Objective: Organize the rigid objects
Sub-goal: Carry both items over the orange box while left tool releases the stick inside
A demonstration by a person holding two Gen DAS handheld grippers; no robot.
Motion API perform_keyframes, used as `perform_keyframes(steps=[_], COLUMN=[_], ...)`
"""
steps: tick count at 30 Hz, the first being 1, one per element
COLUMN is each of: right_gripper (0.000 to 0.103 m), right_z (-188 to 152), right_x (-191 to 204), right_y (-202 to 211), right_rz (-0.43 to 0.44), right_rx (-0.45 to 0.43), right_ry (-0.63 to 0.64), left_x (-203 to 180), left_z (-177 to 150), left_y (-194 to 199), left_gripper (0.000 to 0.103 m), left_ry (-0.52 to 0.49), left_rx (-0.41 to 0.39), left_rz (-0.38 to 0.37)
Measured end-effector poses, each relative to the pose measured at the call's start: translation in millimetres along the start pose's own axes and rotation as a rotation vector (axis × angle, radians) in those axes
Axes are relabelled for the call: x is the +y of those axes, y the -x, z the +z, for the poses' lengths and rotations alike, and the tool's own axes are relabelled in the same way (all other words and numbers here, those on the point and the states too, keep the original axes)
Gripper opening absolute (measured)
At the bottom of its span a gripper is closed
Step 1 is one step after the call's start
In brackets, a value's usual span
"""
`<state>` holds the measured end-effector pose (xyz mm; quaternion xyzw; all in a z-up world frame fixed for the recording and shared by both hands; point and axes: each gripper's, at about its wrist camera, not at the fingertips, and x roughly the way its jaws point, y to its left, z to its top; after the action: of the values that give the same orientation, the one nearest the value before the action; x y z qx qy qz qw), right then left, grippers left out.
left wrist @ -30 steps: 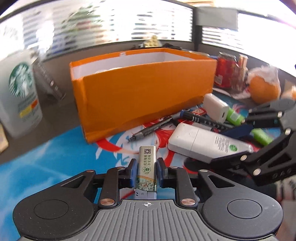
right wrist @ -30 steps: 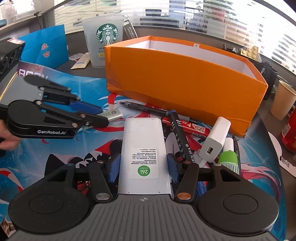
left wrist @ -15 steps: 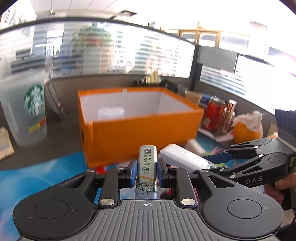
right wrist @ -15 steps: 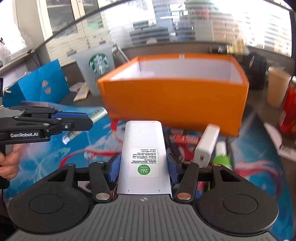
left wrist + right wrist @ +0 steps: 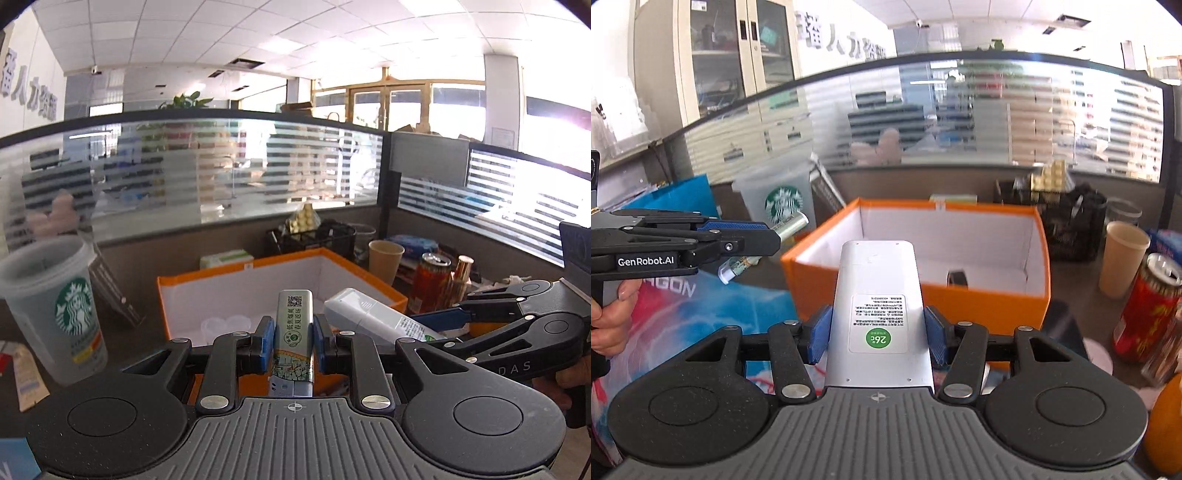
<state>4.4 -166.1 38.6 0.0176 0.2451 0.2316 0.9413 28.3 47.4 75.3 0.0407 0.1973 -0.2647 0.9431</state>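
Observation:
My left gripper point(image 5: 293, 341) is shut on a slim lighter point(image 5: 293, 332) with a green printed label, held in the air in front of the open orange box point(image 5: 207, 280). My right gripper point(image 5: 879, 332) is shut on a white remote control point(image 5: 879, 295) with a green 26 sticker, held above the near wall of the orange box point(image 5: 982, 299). The remote also shows in the left wrist view point(image 5: 369, 314), and the left gripper with the lighter point(image 5: 786, 225) shows in the right wrist view. A small dark object point(image 5: 957, 277) lies inside the box.
A Starbucks cup point(image 5: 59, 310) stands left of the box. A paper cup point(image 5: 1121, 258), a red can point(image 5: 1145, 302) and an orange point(image 5: 1167, 424) are to the right. A black crate point(image 5: 1067, 221) sits behind the box. A colourful mat point(image 5: 683, 314) covers the desk.
Both grippers have risen from the mat with the lighter and the remote and now sit higher, level with the box's rim; the pens and charger have dropped out of view.

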Motion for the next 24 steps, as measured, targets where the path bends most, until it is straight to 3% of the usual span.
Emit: perform_keyframes(steps=[9, 24], right_gripper=[0.05, 0.05], right_z=[26.5, 49.4], right_x=[-10.8, -39.3], right_y=[-0.7, -33.0], right_rz=[-0.01, -0.034], right_rx=[-0.047, -0.038], right_ry=[0.01, -0.014], left_x=[3.2, 25.5], left_z=[15.7, 27.3], left_y=[-20.8, -62.4], left_gripper=[0.021, 0.021], left_ry=[0.01, 0.04], left_rx=[0.007, 0.046], left_rz=[0.018, 0.066])
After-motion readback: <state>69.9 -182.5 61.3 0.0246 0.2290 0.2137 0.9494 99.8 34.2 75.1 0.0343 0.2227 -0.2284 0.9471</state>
